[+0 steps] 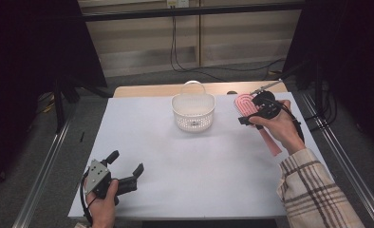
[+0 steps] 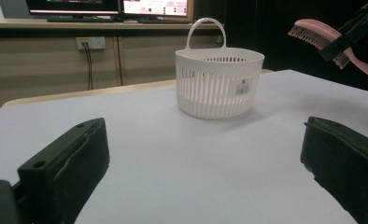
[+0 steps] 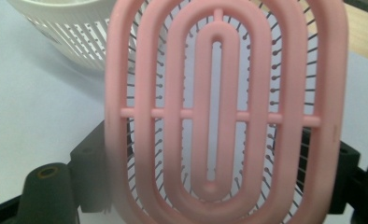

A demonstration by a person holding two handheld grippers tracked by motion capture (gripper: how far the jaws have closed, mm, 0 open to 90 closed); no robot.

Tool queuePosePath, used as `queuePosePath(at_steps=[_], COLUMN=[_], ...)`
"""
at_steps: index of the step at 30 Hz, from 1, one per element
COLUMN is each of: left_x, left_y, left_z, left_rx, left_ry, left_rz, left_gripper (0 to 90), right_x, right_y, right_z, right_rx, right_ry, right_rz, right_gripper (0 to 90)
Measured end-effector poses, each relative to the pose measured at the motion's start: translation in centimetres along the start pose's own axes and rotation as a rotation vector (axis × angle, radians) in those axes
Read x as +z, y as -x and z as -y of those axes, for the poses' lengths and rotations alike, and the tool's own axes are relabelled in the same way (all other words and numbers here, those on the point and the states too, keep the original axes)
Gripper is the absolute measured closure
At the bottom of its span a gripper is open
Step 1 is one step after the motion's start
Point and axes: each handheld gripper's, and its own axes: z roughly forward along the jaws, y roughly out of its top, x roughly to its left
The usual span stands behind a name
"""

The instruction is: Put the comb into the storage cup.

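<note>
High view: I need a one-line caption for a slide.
Right gripper holds a pink hairbrush beside a white basket; left gripper rests open on the table.

1. The hairbrush (image 3: 219,116) is pink, with looped oval ribs.
2. The basket (image 1: 193,112) is white, with slotted walls.
3. The worktop (image 1: 199,166) is pale grey-white.
4. The sleeve (image 1: 313,190) is cream plaid with dark lines.
</note>
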Motion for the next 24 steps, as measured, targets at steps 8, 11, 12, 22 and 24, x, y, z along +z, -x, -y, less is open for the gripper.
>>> queuePosePath(at_steps=[8,11,12,22,24], left_x=[0.0,0.0,0.0,0.0,0.0], left_y=[0.0,0.0,0.0,0.0,0.0], left_z=[0.0,0.0,0.0,0.0,0.0], left_rx=[-0.001,-0.001,-0.001,-0.002,0.0], left_ry=[0.001,0.001,0.001,0.001,0.0], left_rz=[0.001,0.0,0.001,0.001,0.002], left_gripper=[1.4,1.4,1.4,1.4,1.4], right_x=[-0.4,-0.5,-0.6,-1.0,-1.0], right_y=[-0.4,-0.5,-0.6,-1.2,-1.3], right_z=[-0.4,-0.6,-0.6,-0.9,-1.0], right_rx=[-0.012,-0.016,-0.017,-0.042,-0.04], right_ry=[0.048,0.071,0.078,0.155,0.165], right_rz=[0.002,0.002,0.003,-0.01,-0.014], right_gripper=[20.0,20.0,20.1,20.0,20.0])
